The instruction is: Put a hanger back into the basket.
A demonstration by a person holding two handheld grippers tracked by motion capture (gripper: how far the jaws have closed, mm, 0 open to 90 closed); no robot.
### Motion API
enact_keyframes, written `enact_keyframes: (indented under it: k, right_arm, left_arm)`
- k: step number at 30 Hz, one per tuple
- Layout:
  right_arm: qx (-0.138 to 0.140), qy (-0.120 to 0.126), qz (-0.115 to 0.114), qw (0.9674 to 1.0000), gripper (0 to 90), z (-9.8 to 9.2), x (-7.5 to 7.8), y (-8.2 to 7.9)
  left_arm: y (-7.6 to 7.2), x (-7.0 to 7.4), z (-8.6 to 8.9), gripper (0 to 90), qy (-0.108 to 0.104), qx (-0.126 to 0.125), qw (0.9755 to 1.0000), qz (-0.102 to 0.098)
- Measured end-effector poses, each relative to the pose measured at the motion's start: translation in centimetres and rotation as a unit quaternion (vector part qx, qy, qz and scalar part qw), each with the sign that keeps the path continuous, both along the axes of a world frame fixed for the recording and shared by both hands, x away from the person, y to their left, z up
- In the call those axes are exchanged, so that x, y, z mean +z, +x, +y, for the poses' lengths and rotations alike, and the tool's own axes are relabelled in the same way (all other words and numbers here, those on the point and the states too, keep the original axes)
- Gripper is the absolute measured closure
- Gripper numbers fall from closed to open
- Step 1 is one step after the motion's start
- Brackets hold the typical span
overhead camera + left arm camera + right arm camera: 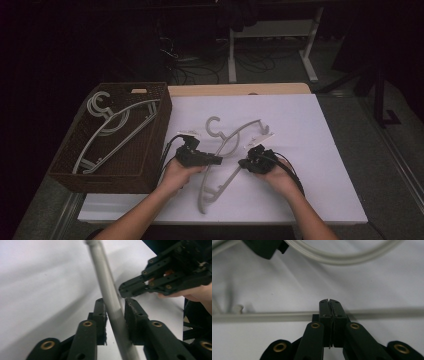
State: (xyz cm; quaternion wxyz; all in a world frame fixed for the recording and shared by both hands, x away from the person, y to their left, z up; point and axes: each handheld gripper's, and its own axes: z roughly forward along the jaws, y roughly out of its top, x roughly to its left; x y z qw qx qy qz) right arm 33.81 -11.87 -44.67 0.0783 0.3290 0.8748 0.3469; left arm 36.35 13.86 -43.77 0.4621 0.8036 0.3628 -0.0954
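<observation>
- My left gripper (115, 312) has its jaws around the bar of the grey hanger (227, 150), but a small gap remains at each side, so it is not clamped.
- My right gripper (329, 302) is fully closed on nothing; the bar passes behind its tips.
- The hanger lies on the white table (320, 150) between both hands.
- At the left stands a brown basket (150, 165) with more hangers (107, 127) inside.
</observation>
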Motion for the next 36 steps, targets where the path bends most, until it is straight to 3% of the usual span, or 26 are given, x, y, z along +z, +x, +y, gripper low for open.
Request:
enact_keyframes:
  k: [7, 16, 19, 28, 36]
  right_arm:
    - [-0.004, 0.038, -0.01, 0.9992, 79.2, -0.9, 1.1, -0.4]
    - [-0.019, 0.08, -0.023, 0.9964, 55.2, -2.6, 2.0, -1.5]
    - [-0.024, 0.09, -0.022, 0.9954, 52.6, -3.4, 2.1, -1.8]
    - [-0.058, 0.112, -0.042, 0.9912, 39.6, -6.4, 2.5, -3.0]
    - [-0.072, 0.111, -0.047, 0.9901, 31.2, -7.5, 2.5, -3.3]
  left_arm:
    - [0.2, 1.0, 0.0, 80.0, 0.01, 0.012, 0.9996, -0.025]
    - [0.3, 3.2, -0.3, 80.4, 0.028, 0.01, 0.9981, -0.054]
    - [0.3, 3.9, -0.3, 80.5, 0.03, 0.011, 0.9977, -0.06]
    - [0.0, 8.8, 0.7, 80.5, 0.045, 0.016, 0.994, -0.098]
    - [0.3, 14.0, 5.5, 80.5, 0.048, 0.04, 0.9896, -0.13]
